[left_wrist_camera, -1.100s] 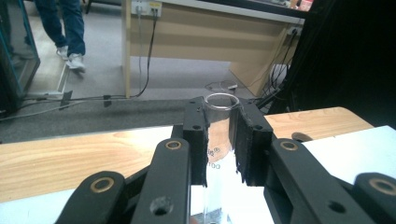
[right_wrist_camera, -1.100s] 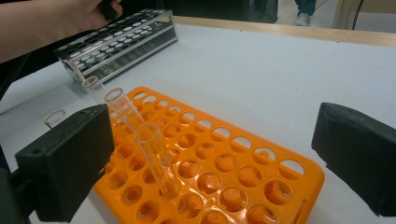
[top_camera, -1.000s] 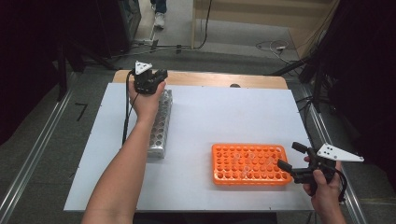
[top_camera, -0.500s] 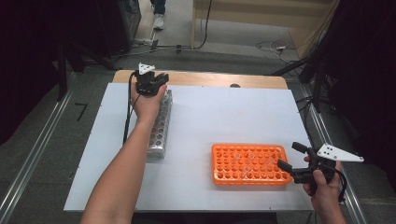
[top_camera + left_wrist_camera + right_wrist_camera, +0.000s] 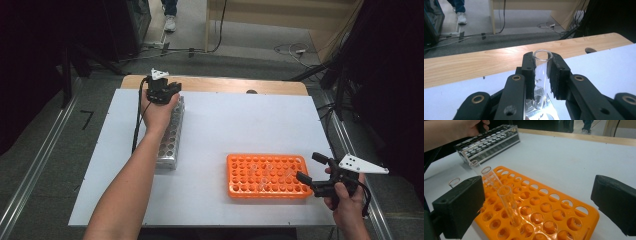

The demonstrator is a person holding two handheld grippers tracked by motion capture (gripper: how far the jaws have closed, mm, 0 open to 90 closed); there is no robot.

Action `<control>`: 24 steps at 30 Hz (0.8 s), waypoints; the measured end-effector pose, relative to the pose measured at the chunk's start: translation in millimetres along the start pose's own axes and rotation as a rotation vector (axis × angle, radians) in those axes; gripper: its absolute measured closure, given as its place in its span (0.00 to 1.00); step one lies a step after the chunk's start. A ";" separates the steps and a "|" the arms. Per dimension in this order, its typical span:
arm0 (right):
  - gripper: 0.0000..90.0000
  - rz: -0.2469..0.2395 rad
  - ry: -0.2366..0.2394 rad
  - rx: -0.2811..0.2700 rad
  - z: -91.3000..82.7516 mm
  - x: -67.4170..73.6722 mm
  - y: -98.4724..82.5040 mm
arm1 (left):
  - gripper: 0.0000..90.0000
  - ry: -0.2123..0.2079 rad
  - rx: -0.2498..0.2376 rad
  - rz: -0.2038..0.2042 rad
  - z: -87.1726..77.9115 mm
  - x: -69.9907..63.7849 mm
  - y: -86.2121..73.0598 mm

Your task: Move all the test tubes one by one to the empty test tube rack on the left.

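My left gripper [image 5: 541, 68] is shut on a clear glass test tube [image 5: 541, 75], which stands upright between the pads over the metal rack [image 5: 541, 111]. From above, that gripper [image 5: 167, 92] hovers over the far end of the silver metal rack [image 5: 170, 140] at the table's left. An orange tube rack [image 5: 267, 176] lies at the front right and holds several clear tubes [image 5: 507, 203]. My right gripper [image 5: 309, 170] stands open just right of the orange rack [image 5: 544, 212], nothing between its pads.
The white table top [image 5: 250, 125] ends at a wooden strip [image 5: 225, 85] along the far edge. Cables lie on the grey floor beyond. A person's shoe [image 5: 170, 22] shows at the far top. Metal rails run along both sides of the table.
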State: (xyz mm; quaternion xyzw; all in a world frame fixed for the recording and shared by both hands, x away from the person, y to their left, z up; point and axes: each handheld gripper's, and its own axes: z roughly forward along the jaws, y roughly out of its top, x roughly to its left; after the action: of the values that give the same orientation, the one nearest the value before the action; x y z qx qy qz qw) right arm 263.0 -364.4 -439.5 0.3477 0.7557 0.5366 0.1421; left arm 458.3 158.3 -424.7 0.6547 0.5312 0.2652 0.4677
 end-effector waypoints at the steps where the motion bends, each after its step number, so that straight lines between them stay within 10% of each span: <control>1: 0.00 0.000 0.000 0.000 0.1 0.2 0.0 | 0.85 0.000 0.003 -0.001 0.1 0.1 -0.1; 16: 0.00 -0.001 0.000 0.006 1.7 0.5 -0.9 | 0.82 -0.006 0.057 0.015 2.8 -1.1 -2.7; 24: 0.00 -0.001 0.003 0.011 2.6 0.4 -1.2 | 0.58 -0.051 0.063 -0.023 -4.1 -0.1 0.0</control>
State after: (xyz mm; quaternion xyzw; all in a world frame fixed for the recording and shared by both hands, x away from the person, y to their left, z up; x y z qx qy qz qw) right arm 263.8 -362.5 -441.6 0.3471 0.7591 0.5329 0.1392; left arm 454.8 159.6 -422.9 0.6696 0.5348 0.2260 0.4632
